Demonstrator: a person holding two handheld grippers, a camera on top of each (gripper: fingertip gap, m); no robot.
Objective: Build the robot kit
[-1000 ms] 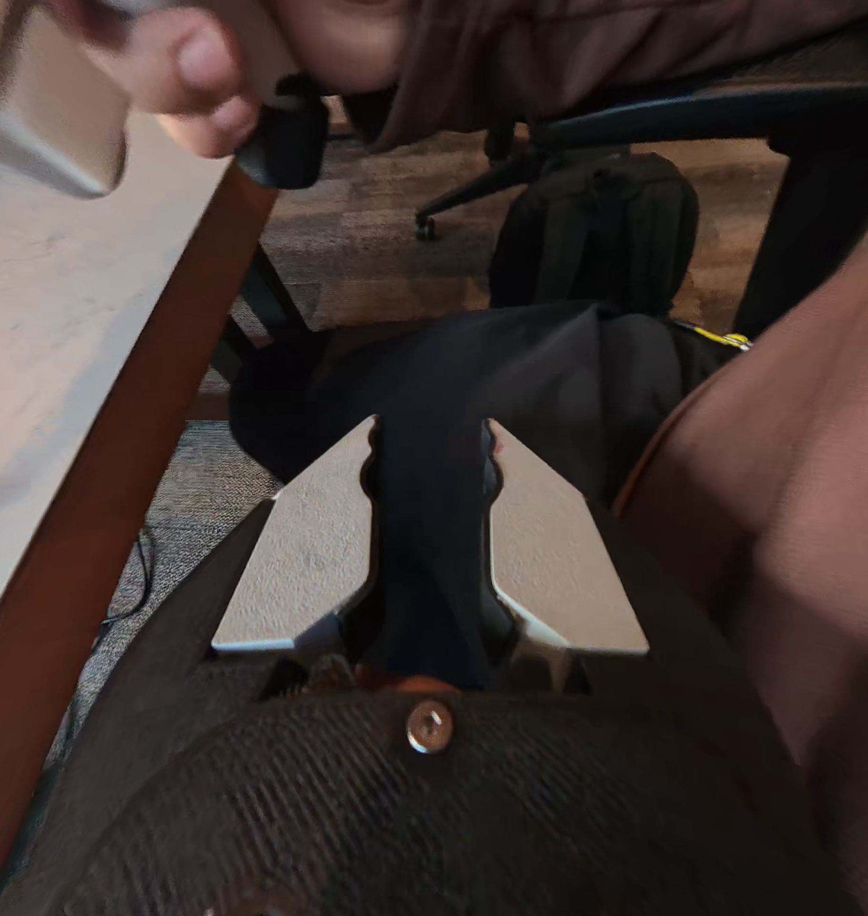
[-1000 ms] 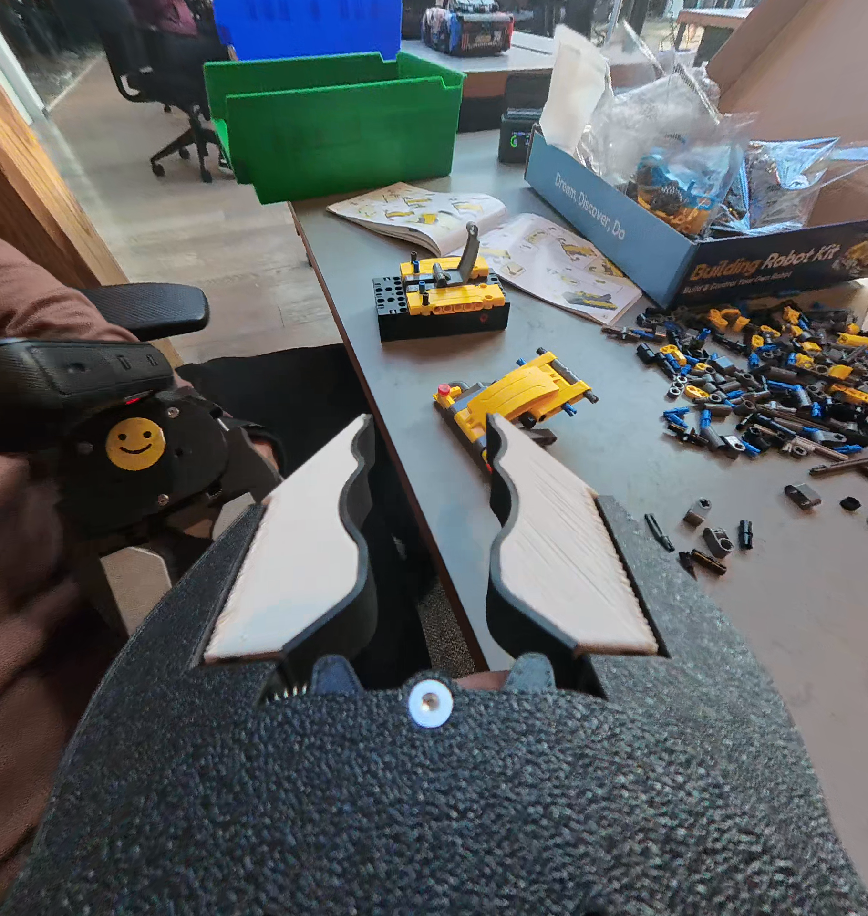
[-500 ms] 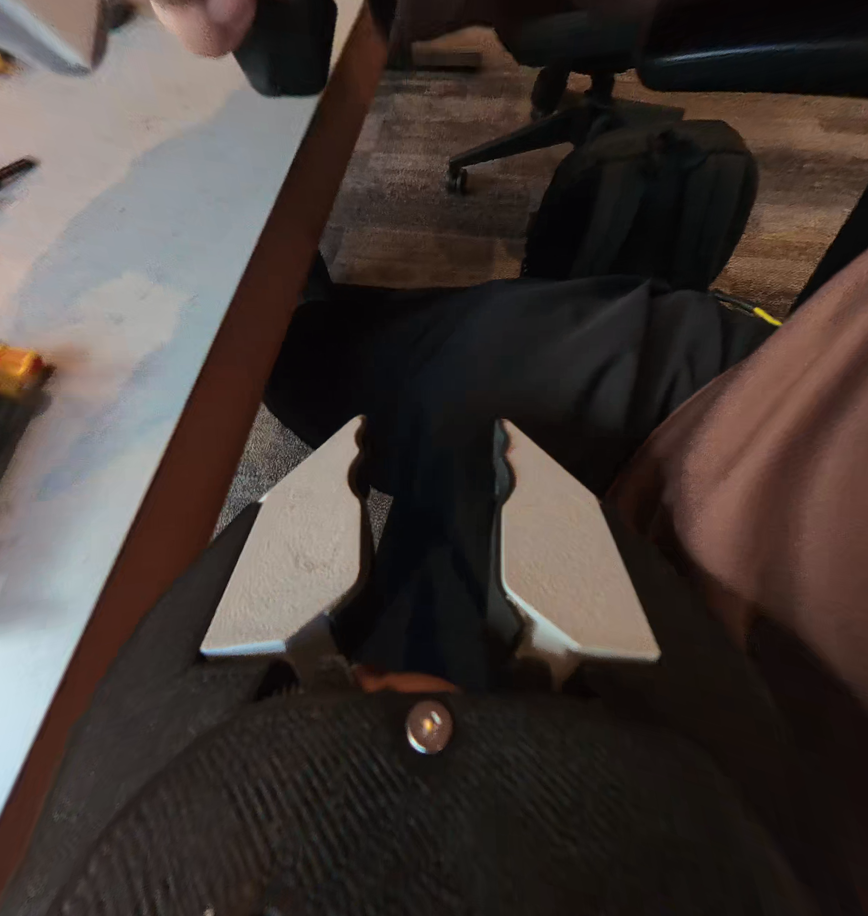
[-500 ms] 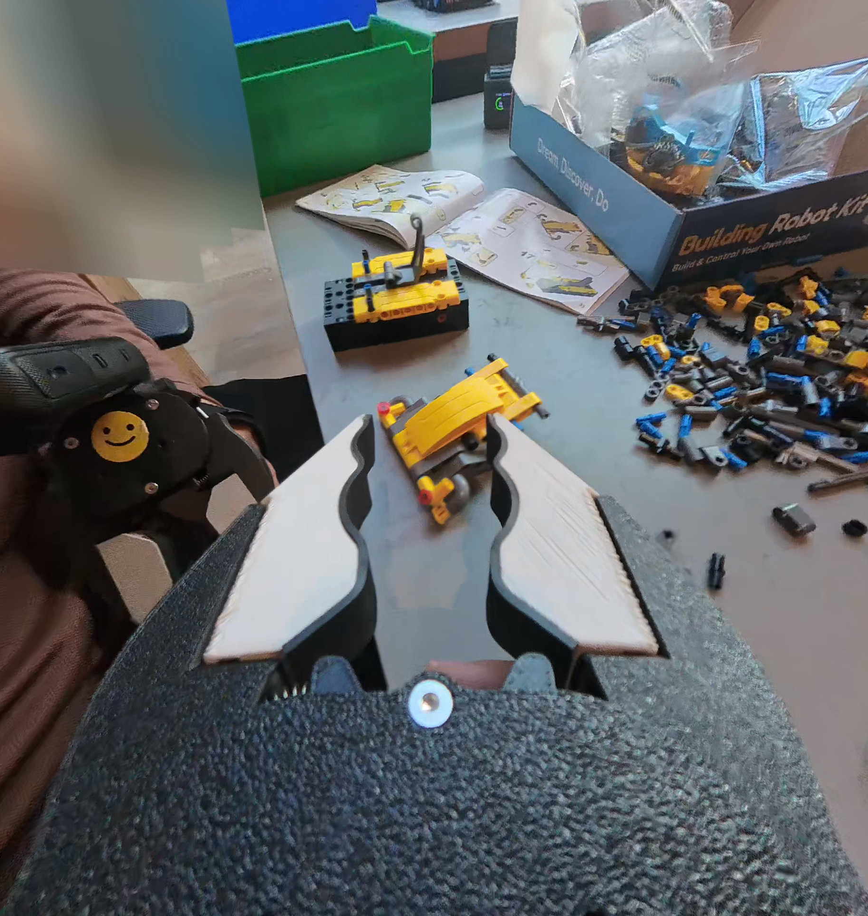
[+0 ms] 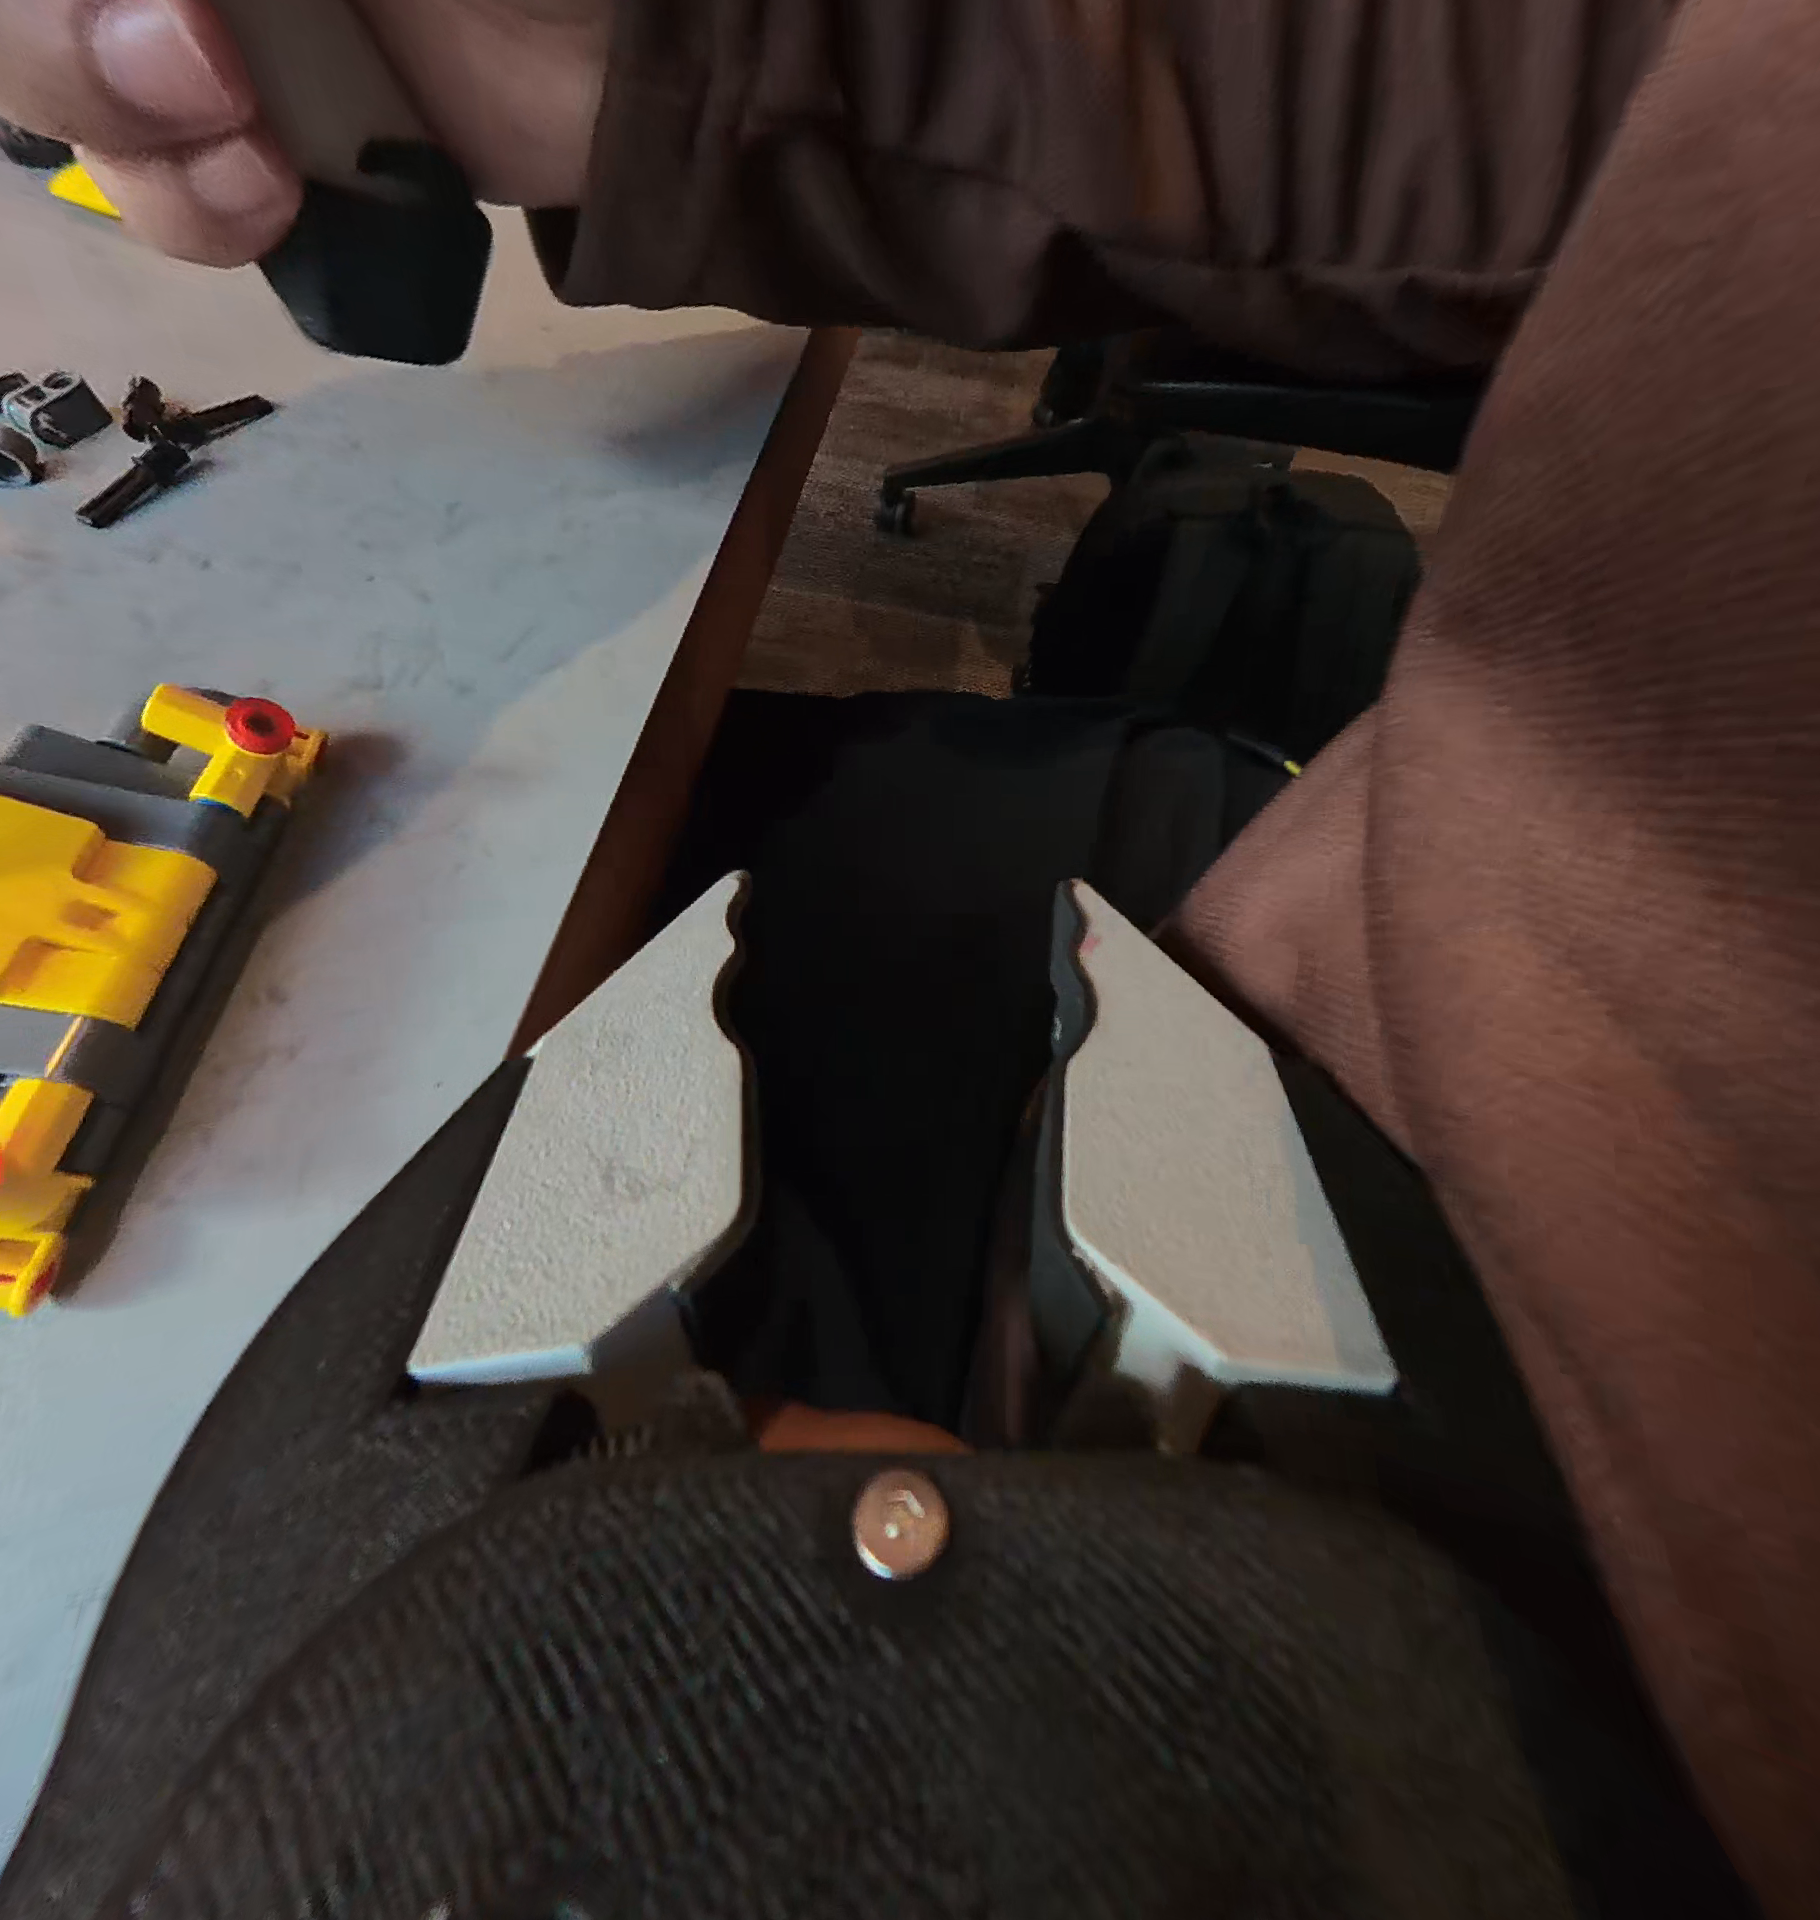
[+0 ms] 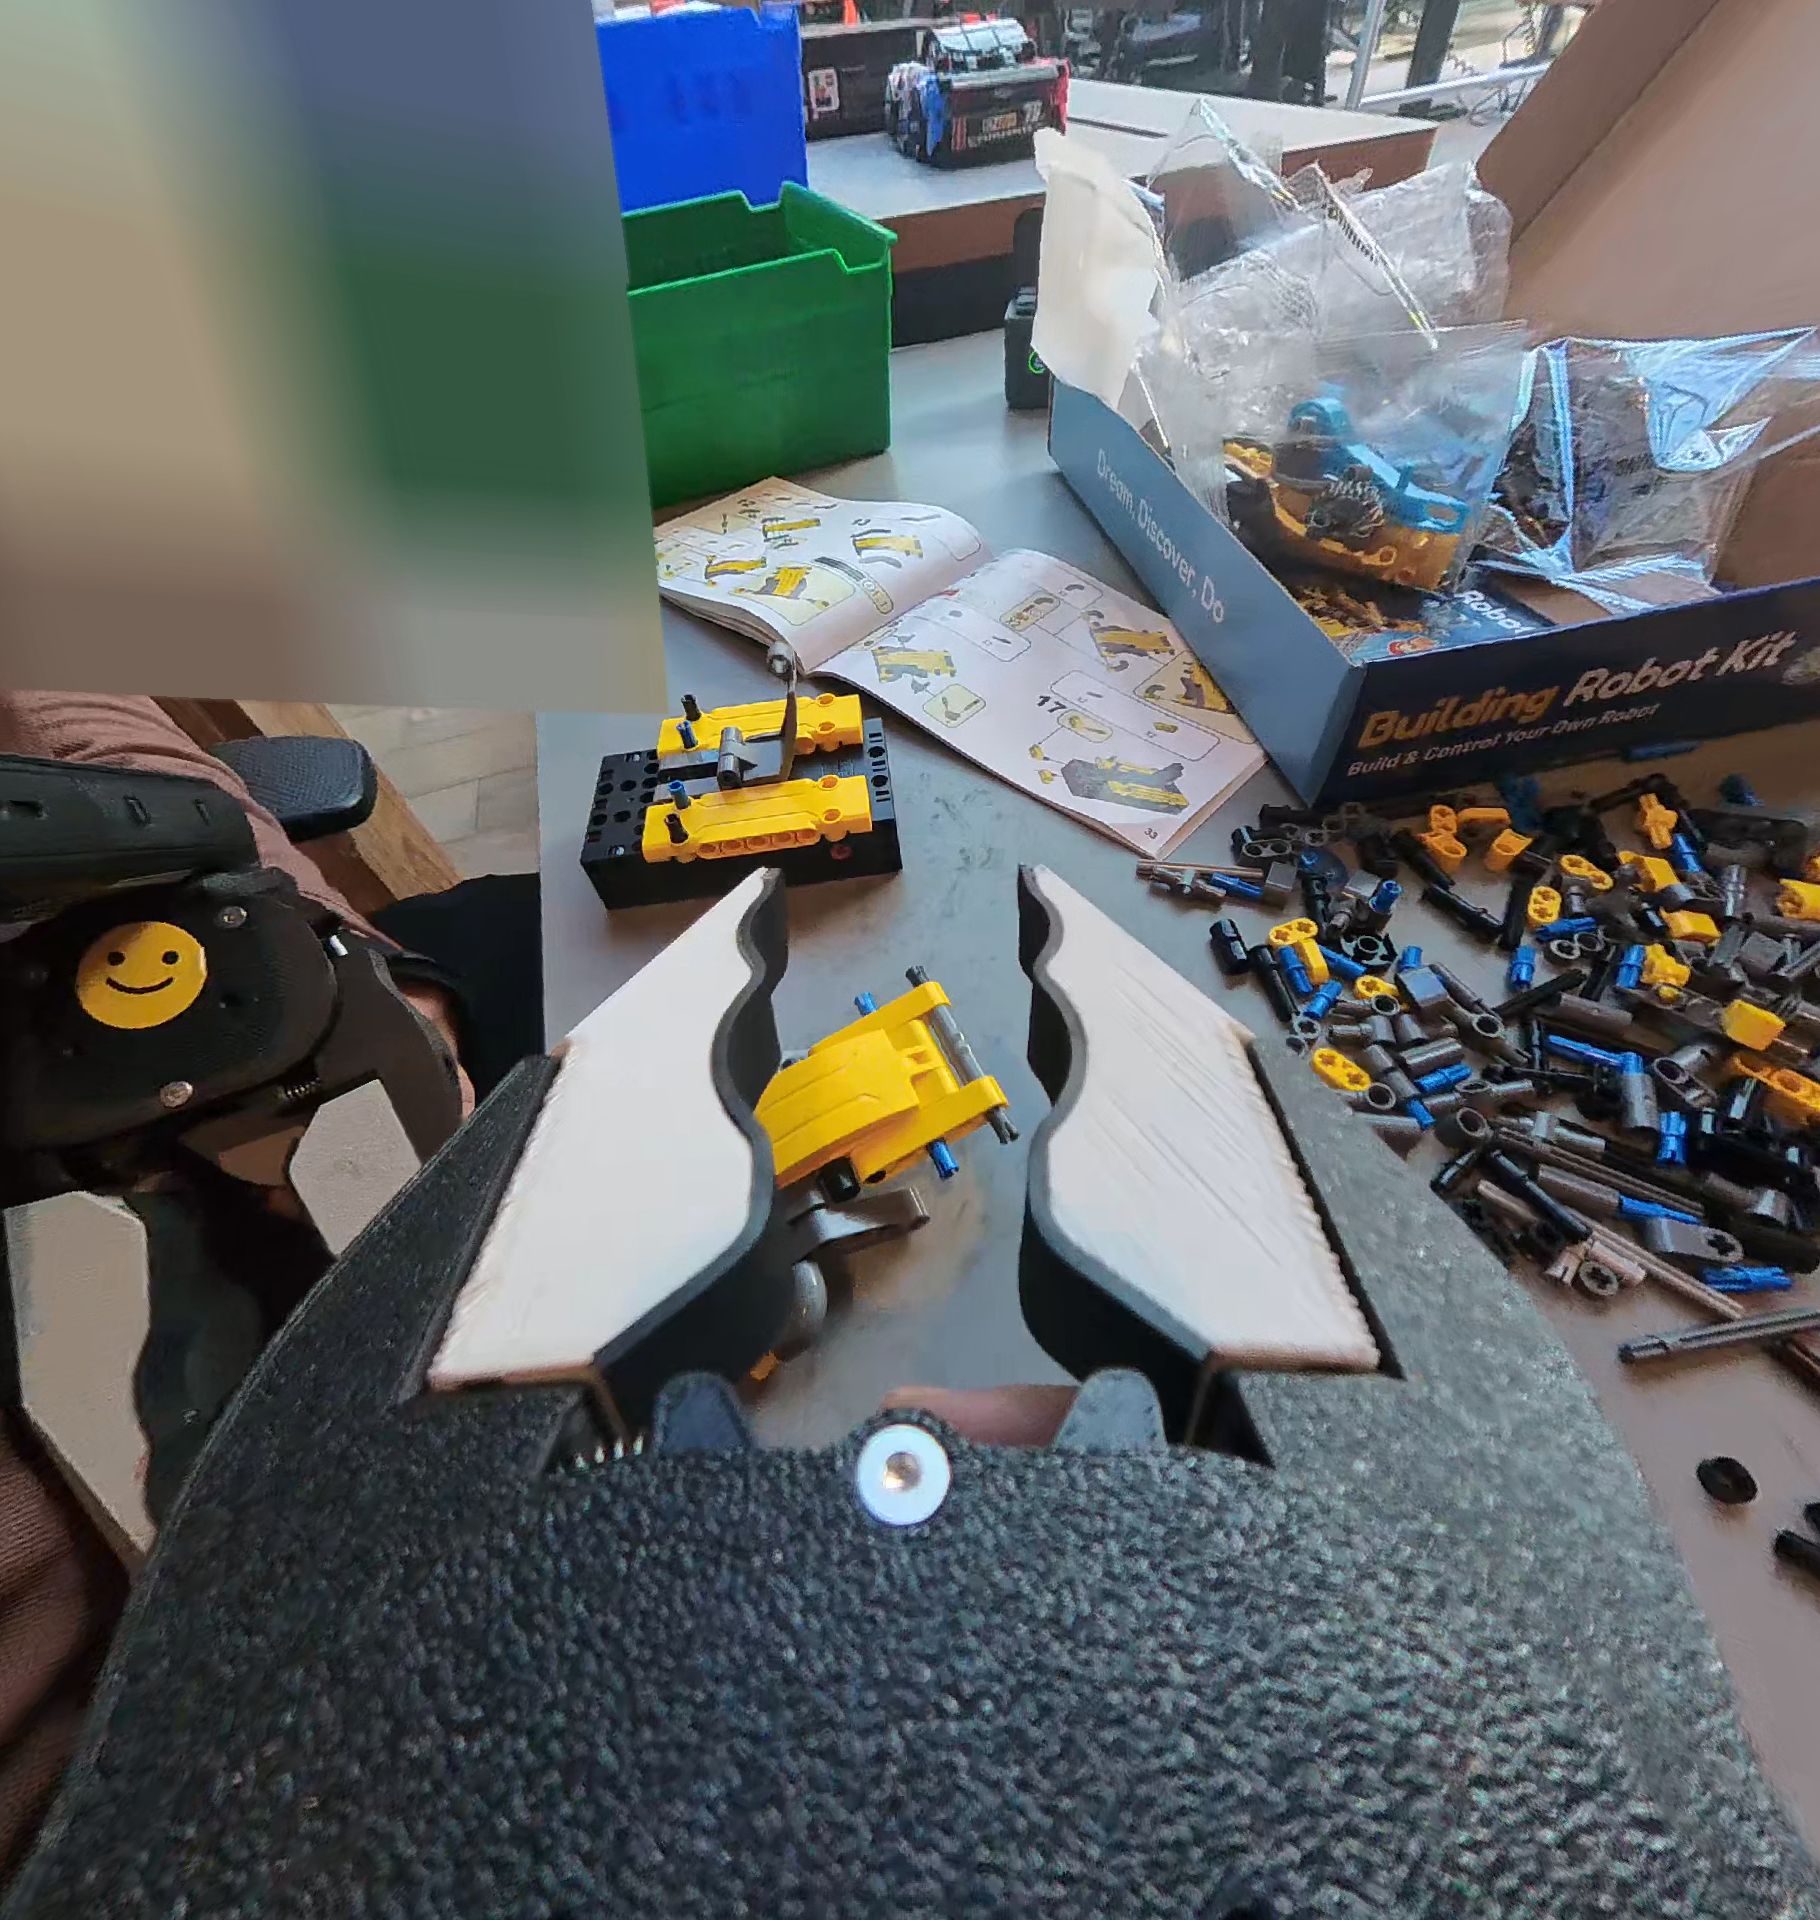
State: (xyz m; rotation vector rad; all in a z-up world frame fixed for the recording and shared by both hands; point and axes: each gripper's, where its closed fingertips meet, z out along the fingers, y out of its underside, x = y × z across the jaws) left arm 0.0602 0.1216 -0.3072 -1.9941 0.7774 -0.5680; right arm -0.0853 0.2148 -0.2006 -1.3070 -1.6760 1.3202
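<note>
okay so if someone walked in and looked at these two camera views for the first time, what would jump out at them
The yellow brick-built assembly lies on the grey table, framed by the open right gripper. To its right sprawls a heap of loose black, blue and yellow building pieces, with an open blue kit box stuffed with plastic bags behind. The left gripper, also open, points off the table edge toward dark clothing.

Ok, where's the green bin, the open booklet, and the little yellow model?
green bin [image 6: 760, 384], right wrist view, front wall.
open booklet [image 6: 1031, 665], right wrist view, right-hand page.
yellow model [image 6: 870, 1091], right wrist view, yellow top panel.
</note>
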